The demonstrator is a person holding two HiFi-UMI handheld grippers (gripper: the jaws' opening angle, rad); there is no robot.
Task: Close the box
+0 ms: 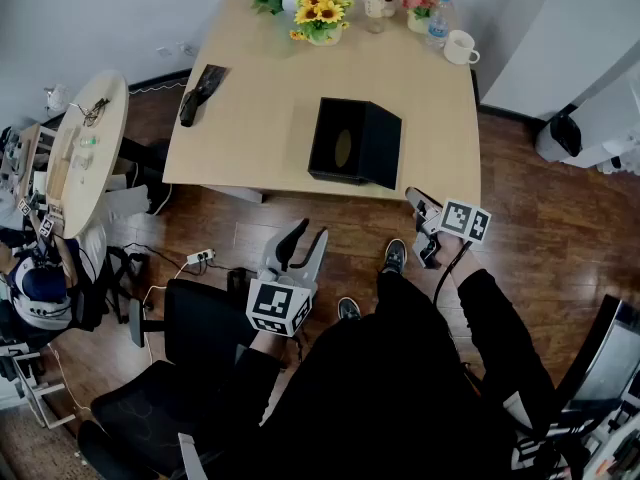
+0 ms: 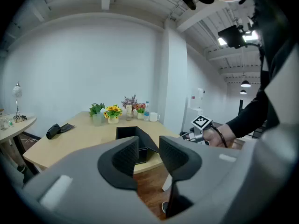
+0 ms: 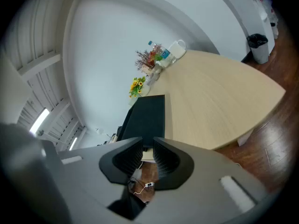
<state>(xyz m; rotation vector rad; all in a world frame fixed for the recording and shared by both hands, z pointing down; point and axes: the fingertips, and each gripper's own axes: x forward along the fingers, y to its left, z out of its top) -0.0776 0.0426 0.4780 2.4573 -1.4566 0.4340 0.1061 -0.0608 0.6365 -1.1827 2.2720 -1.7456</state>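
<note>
1. Left gripper (image 2: 148, 146): held over the wooden floor (image 1: 330, 223), short of the bench (image 1: 260, 118). Its fingers stand apart, with nothing between them.
2. Right gripper (image 3: 148, 147): held near the bench's front right corner. Its fingers are separated by a narrow gap only and clamp nothing.
3. Box (image 1: 355, 143): black and square, resting on the bench close to the front edge, between the two grippers and beyond them. It is open. The head view looks into a dark interior containing a paler oval patch. A black lid panel is folded out on the box's right side and slopes down toward the bench surface.
4. Left part of the bench: a dark folded item (image 1: 200, 93), well apart from the box.
5. Far edge of the bench: sunflowers (image 1: 320, 13), a clear bottle (image 1: 374, 3) and a white mug (image 1: 460, 48).
</note>
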